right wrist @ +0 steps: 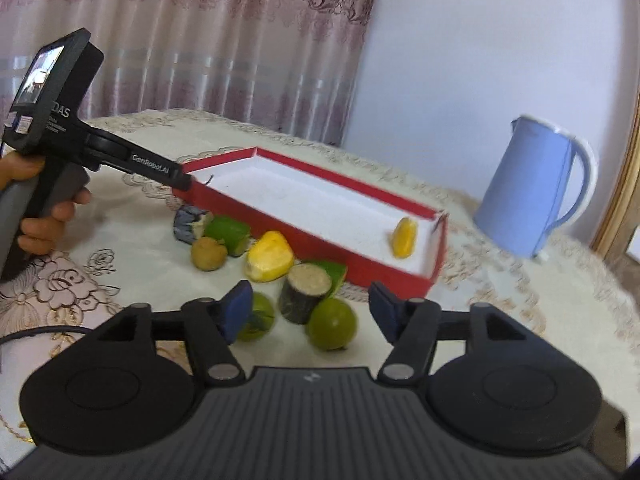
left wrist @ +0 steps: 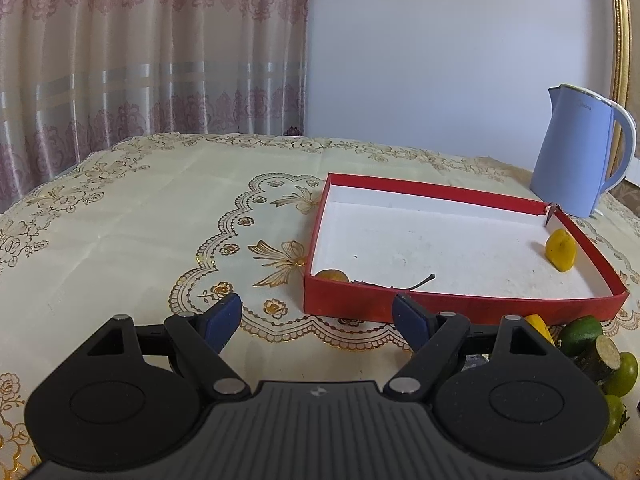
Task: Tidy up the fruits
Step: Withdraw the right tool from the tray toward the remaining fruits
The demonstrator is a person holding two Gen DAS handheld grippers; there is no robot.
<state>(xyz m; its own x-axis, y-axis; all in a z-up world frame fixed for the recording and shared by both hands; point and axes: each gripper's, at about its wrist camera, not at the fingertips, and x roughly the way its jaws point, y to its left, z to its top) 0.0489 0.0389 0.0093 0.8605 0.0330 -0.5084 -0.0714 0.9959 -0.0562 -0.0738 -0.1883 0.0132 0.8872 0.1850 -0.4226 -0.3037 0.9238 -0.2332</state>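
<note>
Holding both claws spread wide and empty, I look across a cream tablecloth with gold floral print. My left gripper hovers just short of the near wall of the shallow red cardboard box with a white lining, with nothing between its blue pads. Inside that box a yellow fruit wedge sits near the far right corner, and an orange-yellow fruit peeks above the near-left wall, with a thin dark stem lying beside it. My right gripper hangs open over the loose pile outside the box: a round green lime lies between its pads, touching a short dark-skinned cane stub with a pale cut face. Beyond them rest a yellow pepper-shaped fruit, a small brown round fruit, another green fruit and a dark purple cane piece. A pale blue electric kettle stands past the box's far corner.
</note>
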